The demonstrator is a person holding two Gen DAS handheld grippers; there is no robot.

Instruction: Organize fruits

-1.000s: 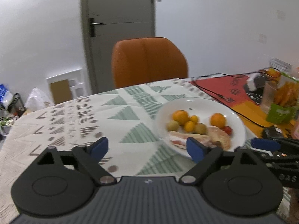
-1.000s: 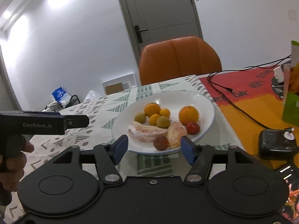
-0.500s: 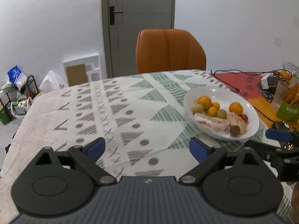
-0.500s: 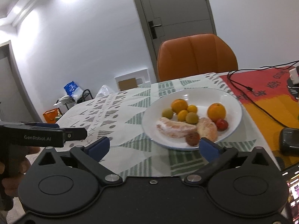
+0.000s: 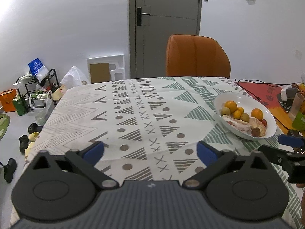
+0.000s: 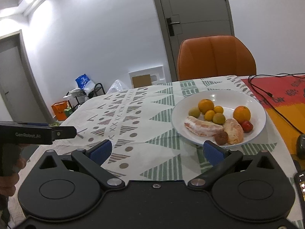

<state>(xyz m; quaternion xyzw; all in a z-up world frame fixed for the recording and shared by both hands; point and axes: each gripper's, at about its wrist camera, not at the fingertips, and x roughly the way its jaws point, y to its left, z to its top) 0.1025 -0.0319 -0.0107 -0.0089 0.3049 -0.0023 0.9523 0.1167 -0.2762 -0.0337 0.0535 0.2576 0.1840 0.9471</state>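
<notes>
A white plate on the patterned tablecloth holds two oranges, small yellow and green fruits, peeled pomelo pieces, a red fruit and a brown one. My left gripper is open over bare tablecloth, well left of the plate, nothing between its blue pads. My right gripper is open too, just short of the plate's near left rim, empty. The left tool shows at the left edge of the right wrist view.
An orange chair stands at the table's far side before a grey door. Black cables run over a red and orange mat to the right. A dark device and a phone lie near the right edge. Floor clutter sits left.
Both grippers have drawn back and swung left, so the plate sits farther right in each view. The right gripper's fingers have spread wider apart.
</notes>
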